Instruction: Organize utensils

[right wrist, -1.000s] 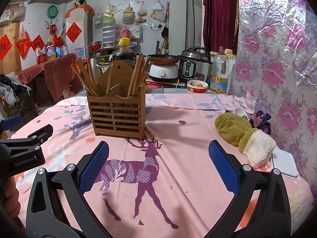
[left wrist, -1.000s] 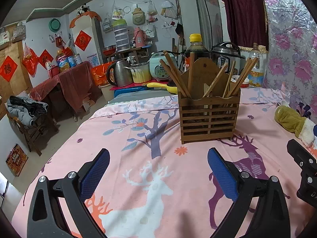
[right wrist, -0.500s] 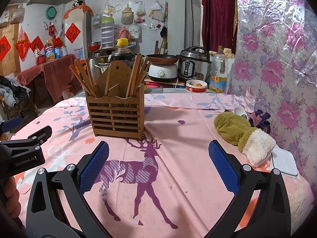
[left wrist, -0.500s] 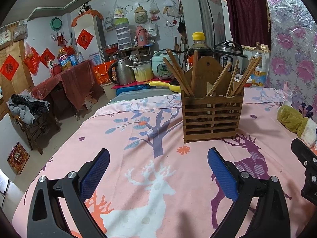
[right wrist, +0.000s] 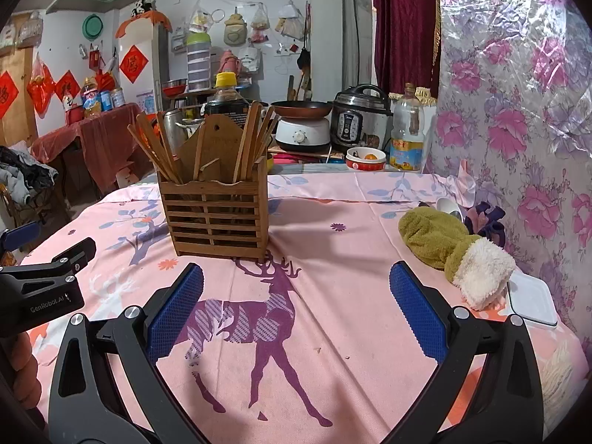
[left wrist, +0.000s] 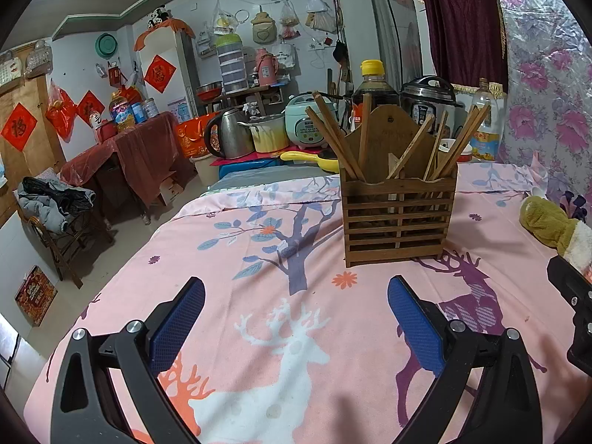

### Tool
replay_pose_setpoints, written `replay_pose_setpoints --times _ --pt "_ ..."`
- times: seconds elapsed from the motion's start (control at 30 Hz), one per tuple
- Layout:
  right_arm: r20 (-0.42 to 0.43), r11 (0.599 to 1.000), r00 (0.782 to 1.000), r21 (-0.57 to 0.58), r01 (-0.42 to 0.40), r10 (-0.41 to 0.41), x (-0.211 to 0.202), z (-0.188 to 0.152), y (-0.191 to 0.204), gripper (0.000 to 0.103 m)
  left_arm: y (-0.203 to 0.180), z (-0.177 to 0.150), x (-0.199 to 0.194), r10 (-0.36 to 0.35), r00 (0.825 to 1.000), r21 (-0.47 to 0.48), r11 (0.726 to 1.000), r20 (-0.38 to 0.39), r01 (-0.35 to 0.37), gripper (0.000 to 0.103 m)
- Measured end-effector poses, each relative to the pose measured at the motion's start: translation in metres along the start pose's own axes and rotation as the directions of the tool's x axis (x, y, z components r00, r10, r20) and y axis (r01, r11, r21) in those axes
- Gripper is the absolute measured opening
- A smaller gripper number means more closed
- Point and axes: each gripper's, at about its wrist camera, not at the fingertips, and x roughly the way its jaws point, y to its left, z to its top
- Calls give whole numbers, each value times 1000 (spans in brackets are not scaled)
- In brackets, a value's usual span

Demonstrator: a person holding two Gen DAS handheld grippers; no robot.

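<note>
1. Pink cloth printed with deer and trees covers the table [left wrist: 229, 259], and a cluttered kitchen fills the far background.
2. On that cloth stands a slatted wooden utensil holder [left wrist: 397, 218], upright, at the far middle of the table; in the right wrist view it sits left of centre [right wrist: 216, 214].
3. Wooden chopsticks [left wrist: 333, 137] lean out of its compartments, fanned to the left and to the right, in front of its tall back panel.
4. Near the table's front edge the left gripper [left wrist: 296, 327] hovers with its blue-padded fingers spread wide and nothing between them.
5. To its right the right gripper [right wrist: 296, 312] is likewise spread wide and empty, above a purple deer print.
6. A green and white plush glove [right wrist: 455, 248] lies on the cloth at the right, well apart from the holder.
7. Just beyond the glove's cuff, at the right edge, lies a white lid [right wrist: 532, 303].
8. Past the far edge stand a dark sauce bottle [right wrist: 225, 100], a pressure cooker [right wrist: 360, 118] and an oil bottle [right wrist: 407, 133].
</note>
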Motion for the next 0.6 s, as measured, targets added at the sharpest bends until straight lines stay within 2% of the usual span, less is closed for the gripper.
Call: replay_pose_setpoints --times 0.6 --pt "-2 1000 1000 5 -1 1 1 -1 -1 97 0 0 0 2 1000 0 1000 -2 -2 97"
